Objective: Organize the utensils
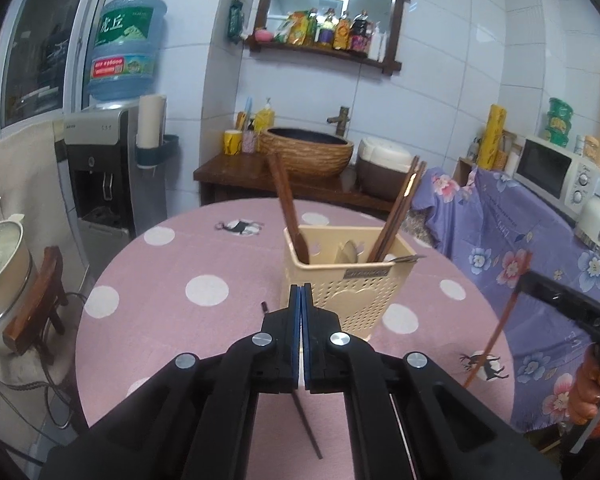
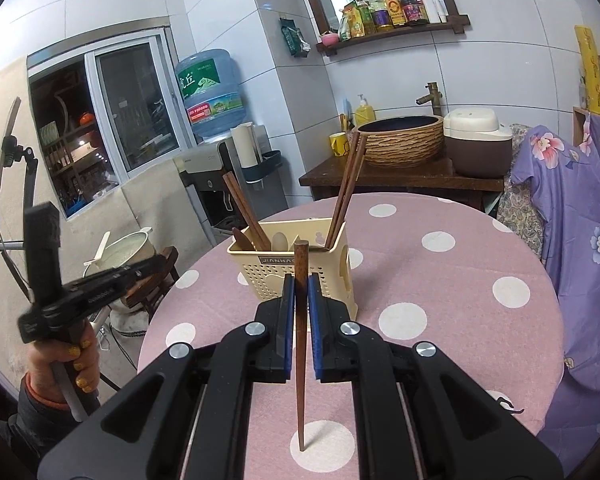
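My right gripper (image 2: 301,280) is squeezed tight on one brown chopstick (image 2: 300,340). The stick stands almost straight up, its thin tip hanging over a white dot on the pink table (image 2: 460,280). My left gripper (image 1: 301,292) is pressed all the way shut. A thin dark stick (image 1: 307,426) pokes out below its pads, so it seems to pinch a chopstick too. Just past both grippers stands the cream utensil basket (image 2: 332,276). More chopsticks (image 2: 346,192) lean out of it, and spoons (image 2: 279,241) sit inside. Behind the table I see a wooden sink stand (image 2: 400,178) with a rice cooker (image 2: 480,140).
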`<action>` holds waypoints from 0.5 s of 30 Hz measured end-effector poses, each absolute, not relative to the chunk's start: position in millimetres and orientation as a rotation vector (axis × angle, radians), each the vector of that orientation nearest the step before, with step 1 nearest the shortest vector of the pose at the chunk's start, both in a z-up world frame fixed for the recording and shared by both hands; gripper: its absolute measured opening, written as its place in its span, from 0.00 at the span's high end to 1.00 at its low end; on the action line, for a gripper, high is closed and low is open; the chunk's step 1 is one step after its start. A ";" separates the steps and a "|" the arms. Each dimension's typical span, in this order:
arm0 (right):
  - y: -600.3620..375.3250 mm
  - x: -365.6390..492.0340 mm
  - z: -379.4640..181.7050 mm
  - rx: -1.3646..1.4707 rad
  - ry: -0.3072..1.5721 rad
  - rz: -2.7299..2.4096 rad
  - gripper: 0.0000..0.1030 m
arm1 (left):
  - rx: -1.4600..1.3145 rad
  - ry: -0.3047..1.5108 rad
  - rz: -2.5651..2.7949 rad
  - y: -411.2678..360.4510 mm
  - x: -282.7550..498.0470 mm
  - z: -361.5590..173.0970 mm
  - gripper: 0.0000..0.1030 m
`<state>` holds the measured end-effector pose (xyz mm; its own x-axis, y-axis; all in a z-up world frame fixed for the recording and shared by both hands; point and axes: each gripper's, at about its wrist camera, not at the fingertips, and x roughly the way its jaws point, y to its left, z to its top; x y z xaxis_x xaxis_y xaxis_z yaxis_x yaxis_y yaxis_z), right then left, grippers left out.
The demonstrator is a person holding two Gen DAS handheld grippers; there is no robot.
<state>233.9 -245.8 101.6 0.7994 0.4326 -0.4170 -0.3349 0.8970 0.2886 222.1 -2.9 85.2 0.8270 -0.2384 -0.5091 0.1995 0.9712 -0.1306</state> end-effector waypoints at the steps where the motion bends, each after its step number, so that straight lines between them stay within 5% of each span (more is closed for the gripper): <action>1: -245.9 233.6 101.5 0.203 0.493 0.411 0.93 | -0.053 0.572 -0.225 -3.7 226.7 78.7 0.94; 2: -246.5 233.3 101.1 0.203 0.492 0.409 0.93 | -0.032 0.600 -0.219 -5.8 230.3 71.4 0.88; 4: -246.7 232.7 101.3 0.207 0.490 0.411 0.93 | -0.008 0.685 -0.228 -13.4 239.6 48.1 0.45; 5: -246.8 232.7 101.5 0.208 0.490 0.412 0.93 | 0.004 0.719 -0.242 -18.8 243.0 35.8 0.43; 9: -246.1 229.9 101.9 0.206 0.485 0.403 0.93 | 0.115 0.843 -0.214 -46.4 256.8 -19.8 0.45; 15: -246.7 227.1 102.5 0.206 0.484 0.403 0.93 | 0.134 0.924 -0.158 -48.1 261.9 -58.1 0.80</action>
